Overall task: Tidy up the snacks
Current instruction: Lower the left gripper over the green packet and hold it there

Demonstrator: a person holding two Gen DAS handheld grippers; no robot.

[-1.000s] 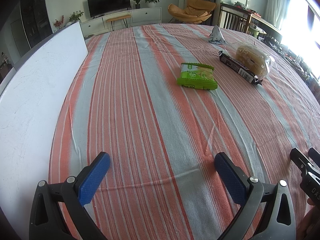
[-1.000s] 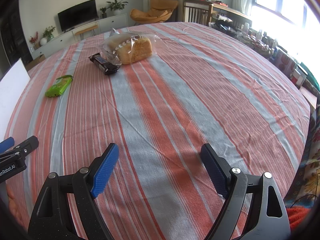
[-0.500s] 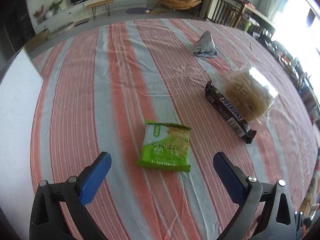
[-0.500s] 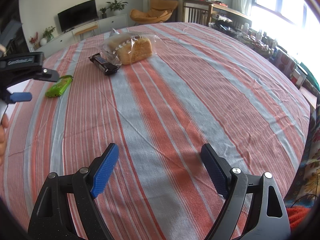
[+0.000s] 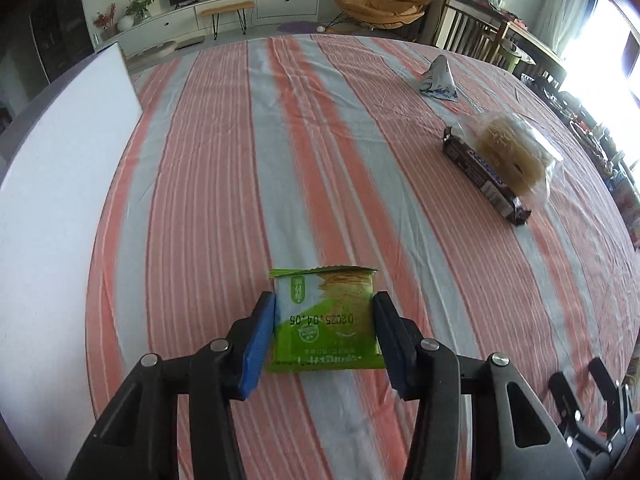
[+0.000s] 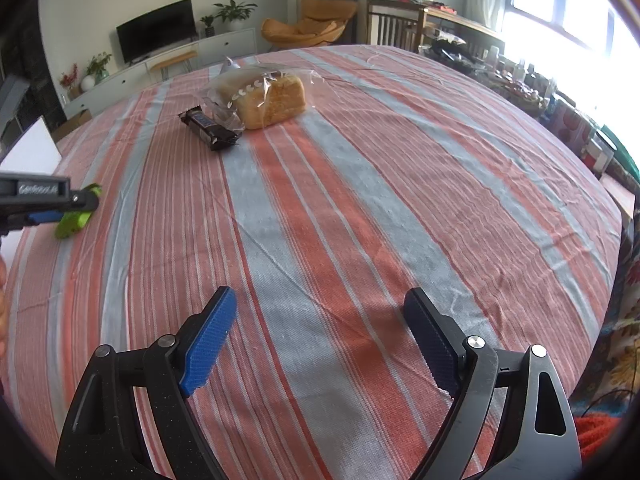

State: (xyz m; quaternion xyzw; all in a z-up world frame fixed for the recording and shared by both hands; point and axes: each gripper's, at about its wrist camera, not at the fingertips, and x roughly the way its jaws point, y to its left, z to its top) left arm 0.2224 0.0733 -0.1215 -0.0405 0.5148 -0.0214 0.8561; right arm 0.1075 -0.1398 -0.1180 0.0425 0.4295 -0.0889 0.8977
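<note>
Striped orange-and-grey cloth covered the whole counter (image 5: 320,140). Carried a white board (image 5: 60,200) upright along the left edge. Held bagged bread (image 5: 512,152) far off to the right, touching a dark bar (image 5: 484,178) on its near side, and beyond both, apart, a small foil packet (image 5: 438,80).

Showed the green pack (image 5: 326,320) low and central in the left view, near the front of the counter and well apart from the other snacks. Could not tell whether lying flat on the cloth or just clear of it.

Had the left tool (image 5: 324,300) narrowed onto the pack, one blue pad (image 5: 258,344) against each long side, about midway down its length. Had the right tool (image 6: 320,298) spread wide over bare cloth, holding nothing.

Called, by the look of it, for a gentle squeeze only: thin crisps inside, likely to crack, and an air-filled wrapper likely to bulge and slip. Wanted the pads kept square on the side seams, so as not to let the pack pivot. Wanted a level, straight lift before any sideways carry, and a route clear of the board. Left the right tool free for the bar or bread.
</note>
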